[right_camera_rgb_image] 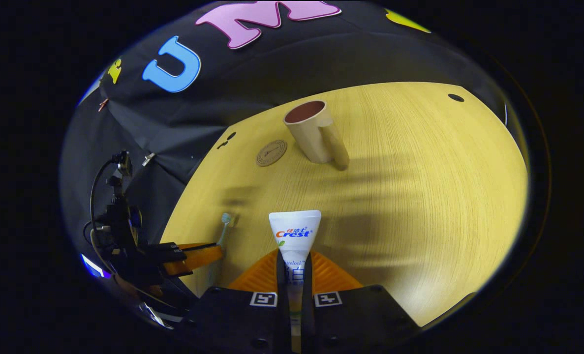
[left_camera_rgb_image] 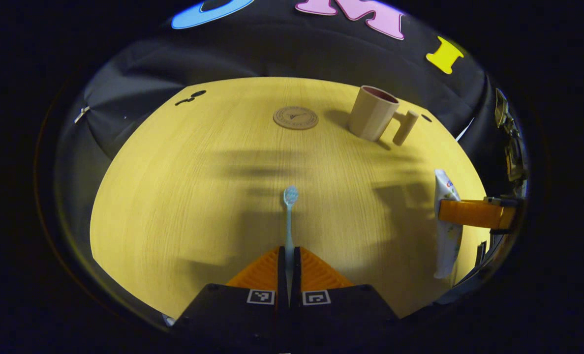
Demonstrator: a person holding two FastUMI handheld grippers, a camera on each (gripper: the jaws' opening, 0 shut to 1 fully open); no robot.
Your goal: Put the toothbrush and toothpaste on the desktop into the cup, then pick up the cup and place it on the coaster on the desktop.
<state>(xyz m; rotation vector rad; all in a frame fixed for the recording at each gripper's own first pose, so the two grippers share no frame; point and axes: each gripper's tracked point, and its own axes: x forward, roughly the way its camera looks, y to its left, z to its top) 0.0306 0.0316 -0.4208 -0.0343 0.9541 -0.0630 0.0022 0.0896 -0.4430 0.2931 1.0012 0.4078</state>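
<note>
Left fingers (left_camera_rgb_image: 289, 260) clamp pale-blue toothbrush (left_camera_rgb_image: 290, 206); right fingers (right_camera_rgb_image: 294, 268) clamp white toothpaste (right_camera_rgb_image: 294, 231); beige cup (left_camera_rgb_image: 372, 113) upright

dim booth, overhead light on the desk (left_camera_rgb_image: 183, 196). soft smeared shadows across it, one beside the cup (left_camera_rgb_image: 372, 113). strong fisheye bending at edges; centre sharp, rim blurred.
</note>
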